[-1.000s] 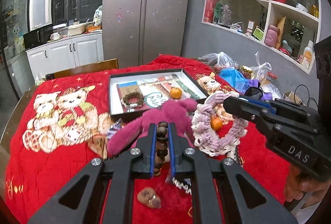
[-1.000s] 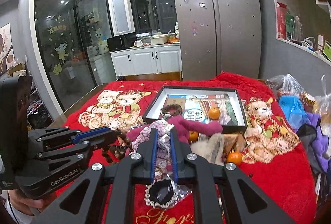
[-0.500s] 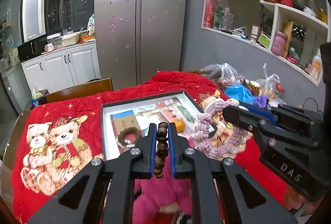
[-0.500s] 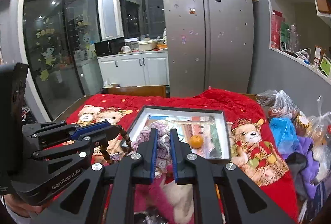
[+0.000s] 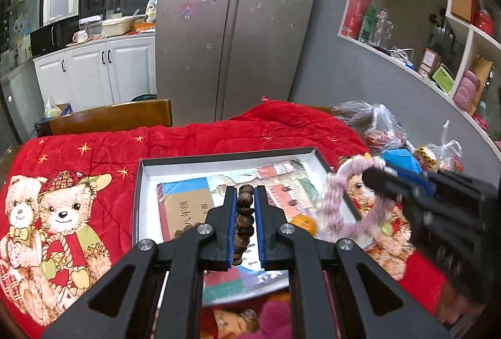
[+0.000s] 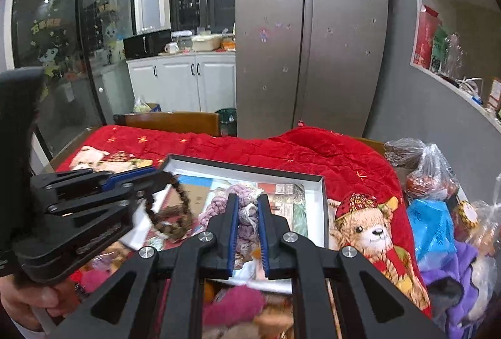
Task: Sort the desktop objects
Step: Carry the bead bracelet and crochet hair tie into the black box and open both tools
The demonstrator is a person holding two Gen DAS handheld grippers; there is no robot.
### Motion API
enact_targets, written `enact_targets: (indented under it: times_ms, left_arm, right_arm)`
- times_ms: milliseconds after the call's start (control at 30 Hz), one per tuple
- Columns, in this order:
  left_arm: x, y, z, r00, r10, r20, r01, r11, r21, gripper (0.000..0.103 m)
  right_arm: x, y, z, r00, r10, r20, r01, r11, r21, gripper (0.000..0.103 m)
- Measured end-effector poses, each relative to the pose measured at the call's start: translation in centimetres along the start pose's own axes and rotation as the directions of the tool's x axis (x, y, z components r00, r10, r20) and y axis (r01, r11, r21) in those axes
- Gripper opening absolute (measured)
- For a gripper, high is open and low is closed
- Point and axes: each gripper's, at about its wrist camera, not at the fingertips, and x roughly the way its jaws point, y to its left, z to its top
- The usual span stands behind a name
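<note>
My left gripper (image 5: 245, 193) is shut on a brown wooden bead bracelet (image 5: 244, 223) and holds it above the black-rimmed tray (image 5: 137, 182); the bracelet also hangs in the right wrist view (image 6: 175, 213). My right gripper (image 6: 247, 201) is shut on a pink-and-white braided rope ring (image 6: 245, 213), also seen in the left wrist view (image 5: 338, 201), over the tray's (image 6: 324, 198) right part. The tray holds a booklet (image 5: 184, 207) and an orange (image 5: 302, 223).
A red bear-print quilt (image 5: 78, 182) covers the table. A magenta plush toy (image 6: 231, 304) lies in front of the tray. Plastic bags (image 6: 429, 169) and purple cloth (image 6: 466, 270) crowd the right side. A wooden chair back (image 5: 109, 118) stands behind the table, a fridge (image 6: 310, 35) beyond.
Both grippers have lifted and moved forward from the plush-toy area to above the tray, carrying the bracelet and the rope ring. Both stay shut.
</note>
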Motion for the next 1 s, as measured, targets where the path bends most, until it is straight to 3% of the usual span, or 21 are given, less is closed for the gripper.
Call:
enact_targets:
  times_ms: [167,367,700,1000]
  left_arm:
    - [2.7,0.8,-1.0,0.998,0.029,-0.056,-0.028,0.999,0.015,0.011]
    - [3.4,0.4,-1.5,0.997,0.050,-0.065,-0.047,0.998,0.050,0.011]
    - [3.8,0.5,-1.7,0.995,0.045,-0.084,-0.041,0.998,0.044,0.011]
    - [3.6,0.2,-1.8,0.995,0.054,-0.083,-0.049,0.997,0.059,0.011]
  right_arm:
    - [4.0,-2.0,0.4,0.999,0.026,-0.036,-0.024,0.998,0.055,0.012]
    - [7.2,-2.6,-0.4,0.994,0.064,-0.084,-0.056,0.994,0.096,0.012]
    - [8.4,-1.8,-0.9,0.992,0.043,-0.114,-0.037,0.998,0.059,0.012]
    - [8.6,-1.7,-1.0,0.990,0.080,-0.114,-0.072,0.995,0.073,0.012]
